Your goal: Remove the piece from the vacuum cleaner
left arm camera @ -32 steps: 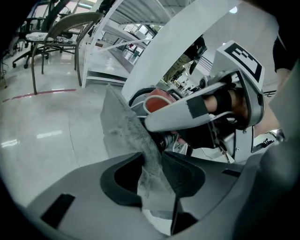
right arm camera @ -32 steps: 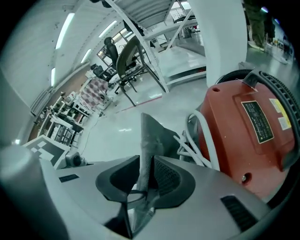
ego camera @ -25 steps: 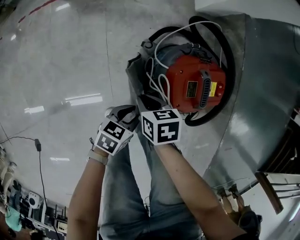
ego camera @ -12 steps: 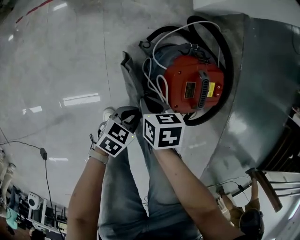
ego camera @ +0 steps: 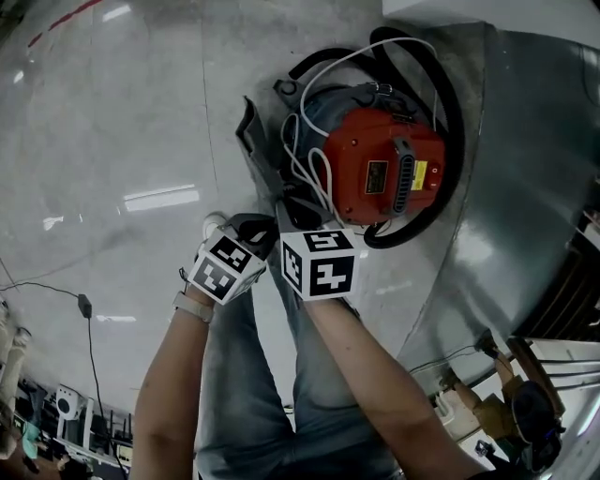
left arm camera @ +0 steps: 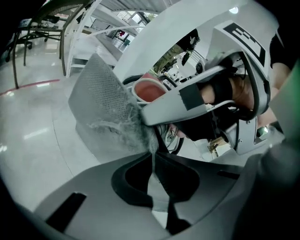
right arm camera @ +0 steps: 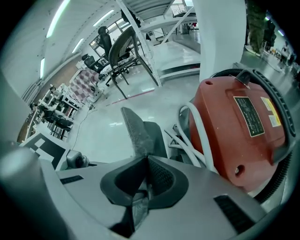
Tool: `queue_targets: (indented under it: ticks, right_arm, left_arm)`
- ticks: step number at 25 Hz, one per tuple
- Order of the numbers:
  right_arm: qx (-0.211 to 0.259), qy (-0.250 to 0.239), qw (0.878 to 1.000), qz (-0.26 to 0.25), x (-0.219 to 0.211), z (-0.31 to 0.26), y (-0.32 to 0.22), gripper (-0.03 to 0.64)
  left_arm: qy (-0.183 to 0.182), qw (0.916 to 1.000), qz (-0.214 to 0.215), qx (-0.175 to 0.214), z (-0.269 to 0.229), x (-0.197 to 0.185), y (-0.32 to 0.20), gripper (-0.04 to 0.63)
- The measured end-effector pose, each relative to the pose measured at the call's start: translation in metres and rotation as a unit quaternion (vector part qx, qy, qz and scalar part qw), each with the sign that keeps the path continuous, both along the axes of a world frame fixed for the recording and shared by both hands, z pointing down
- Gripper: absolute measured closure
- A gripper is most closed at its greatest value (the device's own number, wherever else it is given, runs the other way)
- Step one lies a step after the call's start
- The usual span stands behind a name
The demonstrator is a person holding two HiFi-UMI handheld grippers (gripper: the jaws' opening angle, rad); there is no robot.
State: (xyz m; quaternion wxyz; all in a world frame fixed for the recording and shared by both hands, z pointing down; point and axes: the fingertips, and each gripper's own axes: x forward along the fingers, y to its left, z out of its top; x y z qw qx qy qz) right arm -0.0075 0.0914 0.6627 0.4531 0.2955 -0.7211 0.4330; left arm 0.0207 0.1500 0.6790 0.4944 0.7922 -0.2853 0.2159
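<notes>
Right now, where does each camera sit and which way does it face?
Head view: on the person's head, looking steeply down at the red vacuum cleaner on the floor; both forearms and legs show.
Left gripper view: rides the left gripper, looking along its jaws, shut on the grey mesh filter piece; the other hand shows.
Right gripper view: rides the right gripper, likewise shut on that piece, facing the vacuum cleaner.
Shared: all three show piece and vacuum cleaner.

Beneath me the glossy pale floor (ego camera: pixel 112 122) shows streaks of reflected light, and a red line (ego camera: pixel 64 21) crosses its far corner. A black cable (ego camera: pixel 85 307) trails over it on my left. A grey metal sheet (ego camera: pixel 534 169) lies to my right, and black office chairs (right arm camera: pixel 119 47) stand farther off.
</notes>
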Motion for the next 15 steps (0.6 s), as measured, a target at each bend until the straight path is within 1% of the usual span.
queue_targets:
  ticks: [5,9,11,15]
  right_arm:
    - [0.001,-0.011,1.0,0.023,-0.006,-0.001,-0.009,0.577]
    - [0.005,-0.008,1.0,0.024,-0.008,-0.002,-0.012,0.577]
    - [0.002,-0.007,1.0,0.023,-0.004,-0.002,-0.007,0.575]
    - [0.002,-0.016,1.0,0.024,0.004,-0.003,0.002,0.575]
  left_arm:
    - [0.0,0.9994,-0.032,0.012,-0.005,-0.008,-0.008,0.563]
    - [-0.007,0.9994,-0.027,0.018,-0.007,-0.01,-0.012,0.563]
    - [-0.012,0.9997,-0.013,0.018,-0.005,-0.005,-0.007,0.563]
    - [-0.047,0.9977,0.042,0.025,0.0,0.004,0.002,0.563]
